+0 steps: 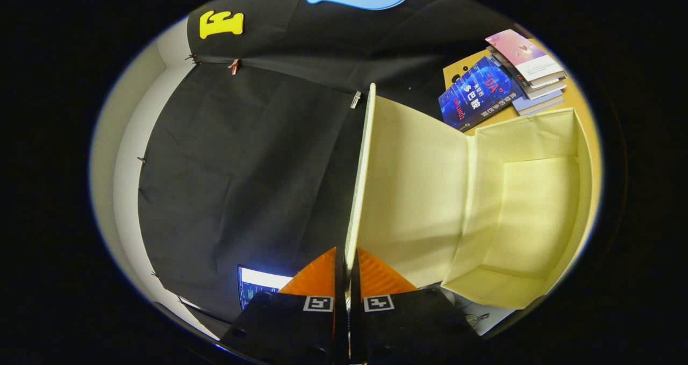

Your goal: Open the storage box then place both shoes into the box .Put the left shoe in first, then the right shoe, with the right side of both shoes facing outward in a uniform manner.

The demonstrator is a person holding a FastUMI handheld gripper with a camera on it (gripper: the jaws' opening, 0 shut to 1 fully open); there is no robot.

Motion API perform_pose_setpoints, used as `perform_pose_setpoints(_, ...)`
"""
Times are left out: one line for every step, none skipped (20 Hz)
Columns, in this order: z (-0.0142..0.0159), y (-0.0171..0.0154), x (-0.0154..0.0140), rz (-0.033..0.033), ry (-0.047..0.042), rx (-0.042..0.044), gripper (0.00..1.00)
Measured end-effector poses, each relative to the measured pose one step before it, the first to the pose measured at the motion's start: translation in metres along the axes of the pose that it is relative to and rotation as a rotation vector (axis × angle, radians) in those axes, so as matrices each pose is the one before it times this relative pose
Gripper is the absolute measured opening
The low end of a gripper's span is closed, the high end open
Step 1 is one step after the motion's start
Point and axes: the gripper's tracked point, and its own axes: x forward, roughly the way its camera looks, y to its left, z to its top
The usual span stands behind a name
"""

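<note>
The gripper [346,268] has its fingers closed tight on the thin edge of the pale yellow fabric lid [411,193], so no gap is left between them. That raised lid stands as a wall running ahead of the jaws. To one side of it lies the open, pale yellow fabric storage box [537,214], its hollow free to enter. Beyond the box a stack of books [505,83] crowds the wooden tabletop [580,99].
</note>
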Motion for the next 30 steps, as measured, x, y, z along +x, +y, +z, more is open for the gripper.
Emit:
perform_pose_setpoints(0.00193,0.00208,0.00789,-0.00162,-0.00452,0.01556,0.07)
perform_pose_setpoints(0.00071,0.0005,0.0074,-0.00696,0.00049,0.00947,0.07)
perform_pose_setpoints(-0.00019,-0.00107,0.00827,-0.01215,-0.00327,-0.00243,0.08)
perform_pose_setpoints(0.00023,-0.00213,0.00201,-0.01371,-0.0047,-0.01173,0.24)
perform_pose_setpoints(0.00094,-0.00446,0.002,-0.01233,-0.00487,-0.01938,0.41)
perform_pose_setpoints(-0.00248,-0.00462,0.00062,-0.01496,-0.00131,-0.02589,0.57)
perform_pose_setpoints(0.00181,-0.00721,-0.00625,-0.01986,-0.00451,-0.03196,0.74)
perform_pose_setpoints(0.00269,-0.00909,-0.00644,-0.02507,-0.00879,-0.03792,0.9)
perform_pose_setpoints(0.00203,-0.00923,-0.00769,-0.0271,-0.0128,-0.04695,0.94)
perform_pose_setpoints(0.00416,-0.01249,-0.01108,-0.03334,-0.01783,-0.05207,0.97)
perform_pose_setpoints(0.00316,-0.0146,-0.01156,-0.036,-0.01921,-0.05118,0.97)
perform_pose_setpoints(0.00186,-0.01448,-0.01164,-0.03459,-0.01764,-0.05115,0.98)
perform_pose_setpoints(0.00368,-0.01568,-0.01414,-0.03898,-0.01994,-0.05079,0.98)
perform_pose_setpoints(0.00236,-0.01827,-0.01301,-0.0412,-0.01746,-0.04844,0.98)
perform_pose_setpoints(0.00058,-0.02012,-0.01526,-0.04882,-0.01524,-0.04828,0.98)
perform_pose_setpoints(0.00088,-0.01894,-0.01293,-0.04502,-0.01317,-0.03781,0.99)
perform_pose_setpoints(-0.00211,-0.01941,-0.01452,-0.04629,-0.01707,-0.02751,0.98)
perform_pose_setpoints(-0.00087,-0.01977,-0.01277,-0.04519,-0.01293,-0.01928,0.99)
perform_pose_setpoints(-0.00224,-0.01869,-0.01037,-0.04238,-0.01207,-0.01196,0.99)
perform_pose_setpoints(-0.00254,-0.02008,-0.01004,-0.04159,-0.00897,-0.00941,0.99)
perform_pose_setpoints(-0.00497,-0.01992,-0.01102,-0.04199,-0.00568,-0.00608,0.99)
perform_pose_setpoints(-0.00385,-0.02217,-0.00991,-0.04104,-0.01444,-0.00433,0.99)
perform_pose_setpoints(-0.00377,-0.0236,-0.01056,-0.04169,-0.01214,-0.00941,0.99)
perform_pose_setpoints(-0.00903,-0.02524,-0.00656,-0.04807,0.00109,-0.01218,0.99)
perform_pose_setpoints(-0.01295,-0.02705,-0.00591,-0.04196,0.01562,-0.0104,0.99)
perform_pose_setpoints(-0.01439,-0.0236,-0.00362,-0.03191,0.02415,-0.00356,0.99)
perform_pose_setpoints(-0.0128,-0.02124,-0.00229,-0.02477,0.02248,0.00395,0.99)
perform_pose_setpoints(-0.0111,-0.01753,-0.00214,-0.02144,0.02248,0.00622,0.99)
perform_pose_setpoints(-0.0107,-0.015,-0.00058,-0.01653,0.02008,0.00461,0.99)
perform_pose_setpoints(-0.00937,-0.01372,0.00216,-0.01479,0.018,0.00327,0.99)
